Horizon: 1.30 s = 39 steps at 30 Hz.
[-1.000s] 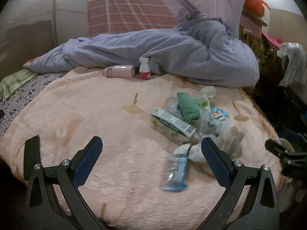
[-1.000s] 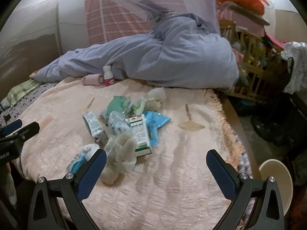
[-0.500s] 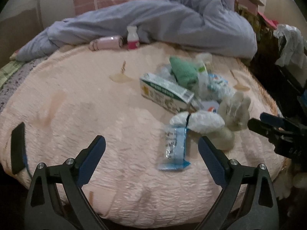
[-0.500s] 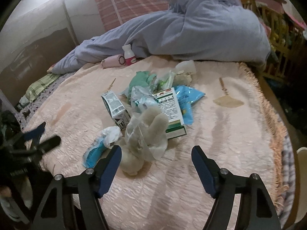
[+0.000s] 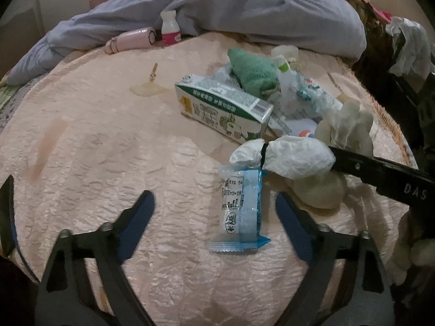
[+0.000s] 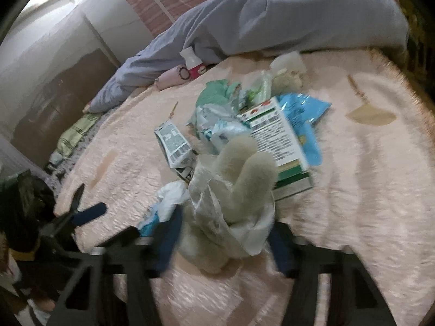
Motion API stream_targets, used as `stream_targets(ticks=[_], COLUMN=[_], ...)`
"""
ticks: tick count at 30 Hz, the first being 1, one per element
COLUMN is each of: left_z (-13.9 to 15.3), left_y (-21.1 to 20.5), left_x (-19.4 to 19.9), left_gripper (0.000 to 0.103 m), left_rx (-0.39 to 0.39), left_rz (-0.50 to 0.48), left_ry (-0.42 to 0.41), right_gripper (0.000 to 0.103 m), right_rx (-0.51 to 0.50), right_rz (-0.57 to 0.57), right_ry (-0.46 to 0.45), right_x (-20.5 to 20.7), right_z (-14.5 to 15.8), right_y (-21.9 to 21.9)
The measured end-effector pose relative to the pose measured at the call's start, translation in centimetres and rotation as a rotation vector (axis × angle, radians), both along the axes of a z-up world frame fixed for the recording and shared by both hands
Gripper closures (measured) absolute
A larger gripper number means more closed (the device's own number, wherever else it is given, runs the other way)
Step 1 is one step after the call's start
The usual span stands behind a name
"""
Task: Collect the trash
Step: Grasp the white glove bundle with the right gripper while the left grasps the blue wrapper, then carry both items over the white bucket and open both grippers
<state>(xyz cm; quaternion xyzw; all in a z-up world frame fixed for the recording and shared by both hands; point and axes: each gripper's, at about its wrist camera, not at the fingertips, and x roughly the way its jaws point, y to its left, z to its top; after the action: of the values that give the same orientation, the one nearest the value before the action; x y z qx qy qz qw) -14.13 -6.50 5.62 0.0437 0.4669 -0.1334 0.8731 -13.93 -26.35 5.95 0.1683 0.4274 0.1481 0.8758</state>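
The bag (image 6: 231, 203) should be squeezed gently between the closing right gripper (image 6: 223, 244), while the wrapper (image 5: 240, 212) is straddled by the wide left gripper (image 5: 214, 217).

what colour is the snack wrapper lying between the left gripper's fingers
Light blue with a clear middle, the snack wrapper shows best in the left wrist view.

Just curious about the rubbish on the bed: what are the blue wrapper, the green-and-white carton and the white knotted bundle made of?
Blue wrapper: thin glossy plastic film, it seems; partly see-through, with a crimped end.
Carton: printed paperboard, smooth; sharp folded edges and a barcode.
White bundle: probably thin crinkled plastic or tissue, matte, cinched by a dark tie; the look leaves it open.
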Motion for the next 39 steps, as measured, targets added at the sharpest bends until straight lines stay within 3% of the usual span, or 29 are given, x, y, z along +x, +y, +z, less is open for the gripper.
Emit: stream_targets(ticks=[3, 5, 6, 14, 21, 30, 39], left_z=[-0.7, -1.2, -1.5, 0.9, 4.8, 7.0, 6.6], left_y=[-0.2, -0.4, -0.5, -0.3, -2.5, -11.6, -24.8], left_x=[0.4, 0.5, 0.6, -0.6, -2.2, -3.3, -5.3], left_gripper=[0.037, 0.067, 0.072, 0.075, 0.075, 0.075, 0.075], left_rx=[-0.011, -0.022, -0.037, -0.093, -0.150, -0.189, -0.248], left_rz=[-0.016, -0.034, -0.045, -0.057, -0.112, -0.295, -0.508], left_ry=[0.026, 0.057, 0.083, 0.071, 0.023, 0.025, 0.098], right_gripper=[0.067, 0.073, 0.074, 0.075, 0.075, 0.075, 0.075], right_rx=[0.070, 0.075, 0.071, 0.060, 0.037, -0.013, -0.160], right_rz=[0.002, 0.001, 0.003, 0.010, -0.072, -0.203, -0.473], right_ry=[0.010, -0.003, -0.012, -0.054, -0.079, -0.119, -0.091], right_x=[0.2, -0.2, -0.5, -3.6, -6.1, -10.7, -17.0], right_z=[-0.8, -0.5, -0.1, 2.7, 3.4, 5.3, 5.5], right_y=[-0.1, -0.2, -0.3, -2.8, -5.8, -13.4, -25.8])
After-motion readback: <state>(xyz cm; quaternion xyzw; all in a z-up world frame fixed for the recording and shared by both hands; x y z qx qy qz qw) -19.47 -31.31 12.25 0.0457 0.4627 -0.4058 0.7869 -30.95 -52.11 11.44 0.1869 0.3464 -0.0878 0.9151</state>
